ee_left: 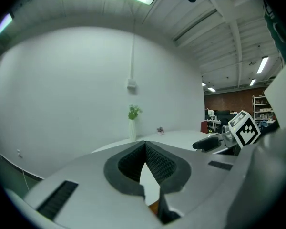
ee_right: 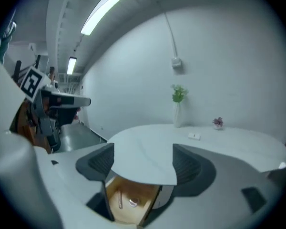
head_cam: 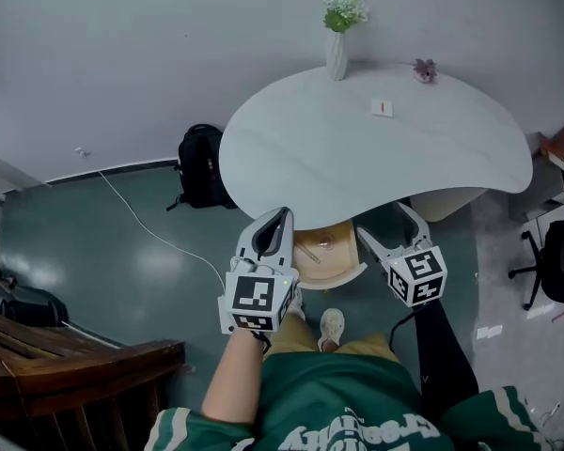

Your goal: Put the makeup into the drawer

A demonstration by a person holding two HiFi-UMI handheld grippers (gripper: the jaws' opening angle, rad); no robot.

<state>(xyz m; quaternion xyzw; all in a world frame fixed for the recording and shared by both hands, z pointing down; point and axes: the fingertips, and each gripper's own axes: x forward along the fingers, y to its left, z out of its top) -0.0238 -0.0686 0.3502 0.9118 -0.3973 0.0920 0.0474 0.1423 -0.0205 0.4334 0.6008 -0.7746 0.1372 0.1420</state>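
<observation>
Two small makeup items (ee_right: 120, 199) lie in the open wooden drawer (head_cam: 343, 272) at centre frame; the left gripper (head_cam: 284, 216), pinched closed and empty, and the right gripper (head_cam: 383, 222), wide and empty, risk clipping the white table (head_cam: 376, 148) edge just above.

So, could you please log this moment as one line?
drawer: open, small items inside | left gripper: shut, empty | right gripper: open, empty

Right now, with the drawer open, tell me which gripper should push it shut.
Probably the right gripper: in its own view the open drawer sits straight ahead between its parted jaws. The left gripper, jaws together, points past the drawer's left side, showing only a sliver of it.
</observation>
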